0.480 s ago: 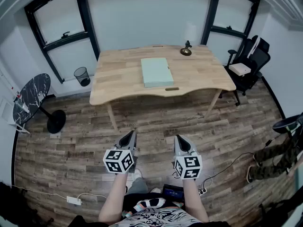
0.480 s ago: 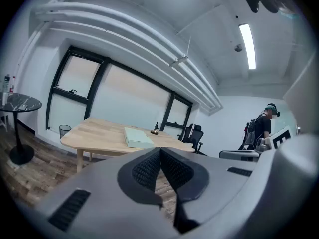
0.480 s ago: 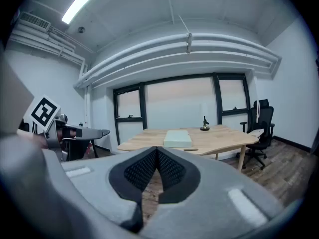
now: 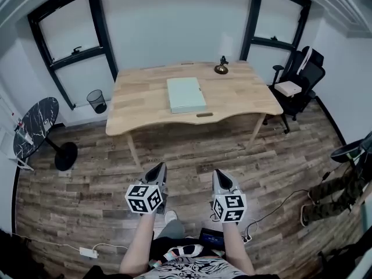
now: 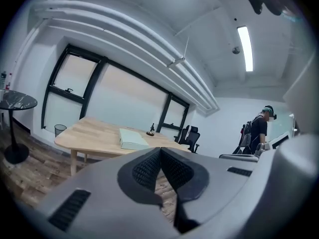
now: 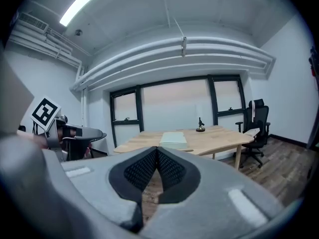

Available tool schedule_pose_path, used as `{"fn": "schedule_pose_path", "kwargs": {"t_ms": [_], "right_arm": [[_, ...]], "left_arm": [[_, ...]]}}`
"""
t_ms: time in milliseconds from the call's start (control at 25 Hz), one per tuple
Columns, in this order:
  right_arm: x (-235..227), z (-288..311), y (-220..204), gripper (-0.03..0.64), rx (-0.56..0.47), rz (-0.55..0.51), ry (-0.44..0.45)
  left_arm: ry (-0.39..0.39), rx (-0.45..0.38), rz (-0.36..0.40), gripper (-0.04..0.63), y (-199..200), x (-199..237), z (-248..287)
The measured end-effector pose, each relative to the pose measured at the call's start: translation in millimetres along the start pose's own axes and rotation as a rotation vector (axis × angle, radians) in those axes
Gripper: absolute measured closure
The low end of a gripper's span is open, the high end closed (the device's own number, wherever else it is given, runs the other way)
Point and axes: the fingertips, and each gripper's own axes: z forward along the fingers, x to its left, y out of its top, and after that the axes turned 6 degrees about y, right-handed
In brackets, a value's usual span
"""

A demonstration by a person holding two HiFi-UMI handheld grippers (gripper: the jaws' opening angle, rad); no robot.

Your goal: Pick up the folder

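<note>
A pale green folder (image 4: 185, 95) lies flat near the middle of the wooden table (image 4: 244, 97). The folder (image 5: 131, 139) also shows far off in the left gripper view, and in the right gripper view the folder (image 6: 174, 138) lies on the table ahead. My left gripper (image 4: 159, 168) and right gripper (image 4: 218, 173) hang side by side over the plank floor, well short of the table. Both are shut with nothing between their jaws. In the gripper views the left gripper (image 5: 159, 151) and right gripper (image 6: 157, 151) show their ribbed pads pressed together at the tips.
A small dark ornament (image 4: 221, 67) stands at the table's far edge. An office chair (image 4: 296, 80) is at the right, a round black side table (image 4: 36, 127) and a wire bin (image 4: 96, 101) at the left. Cables and a power strip (image 4: 88, 252) lie on the floor.
The table and folder sit slightly left and higher in the head view than before. Both grippers keep their places and stay shut.
</note>
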Motion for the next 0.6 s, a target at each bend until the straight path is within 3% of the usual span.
{"fn": "schedule_pose_path", "kwargs": {"t_ms": [360, 600], "right_arm": [[-29.7, 30.5, 1.0, 0.612, -0.031, 0.037, -0.018], [-65.1, 94.8, 6.8, 0.612, -0.004, 0.030, -0.025]], "left_arm": [[-0.003, -0.005, 0.010, 0.589, 4.3, 11.5, 44.4], [0.016, -0.015, 0.034, 0.589, 18.4, 38.1, 107.4]]}}
